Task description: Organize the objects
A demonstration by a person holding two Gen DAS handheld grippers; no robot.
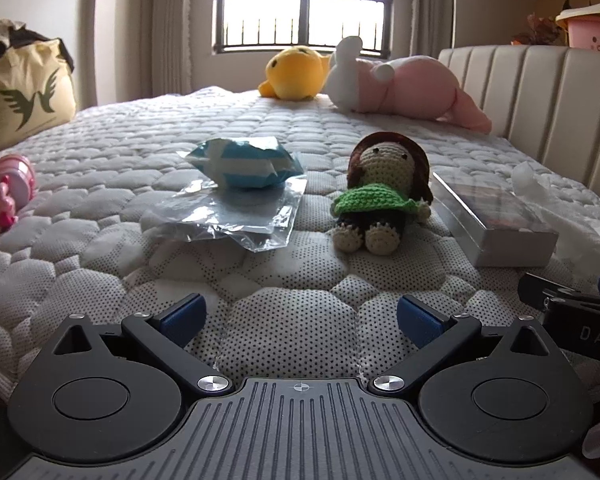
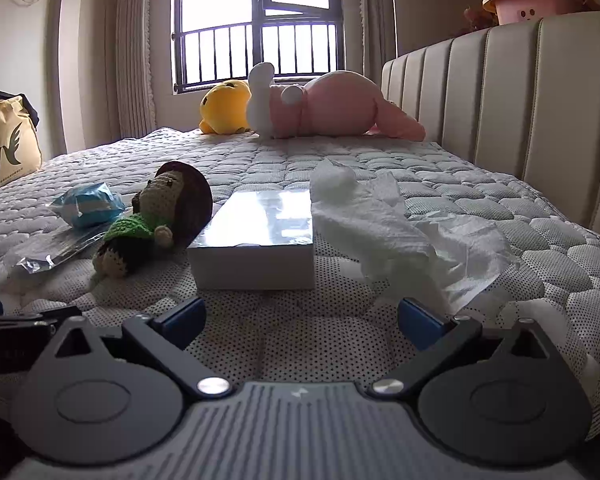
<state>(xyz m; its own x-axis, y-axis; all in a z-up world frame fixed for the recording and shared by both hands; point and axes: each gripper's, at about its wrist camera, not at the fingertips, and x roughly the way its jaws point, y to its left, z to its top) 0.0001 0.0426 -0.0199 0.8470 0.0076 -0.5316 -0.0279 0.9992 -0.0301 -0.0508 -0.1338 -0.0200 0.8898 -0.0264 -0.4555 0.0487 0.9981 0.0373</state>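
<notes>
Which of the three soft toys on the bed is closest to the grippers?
The small crocheted doll with brown hair and green top; the yellow plush and pink-and-white plush lie far back by the window.

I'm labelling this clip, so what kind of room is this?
Most likely a bedroom: a quilted mattress with a padded headboard, plush toys by a curtained window.

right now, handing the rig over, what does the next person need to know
Left hand-held gripper: open, empty, low over the mattress.
Right hand-held gripper: open, empty, facing the white box.
Crochet doll lies beside the box; blue packet on clear plastic bag; tissue right of box; pink toy at far left.
Nothing is gathered yet; all sorting remains.
</notes>
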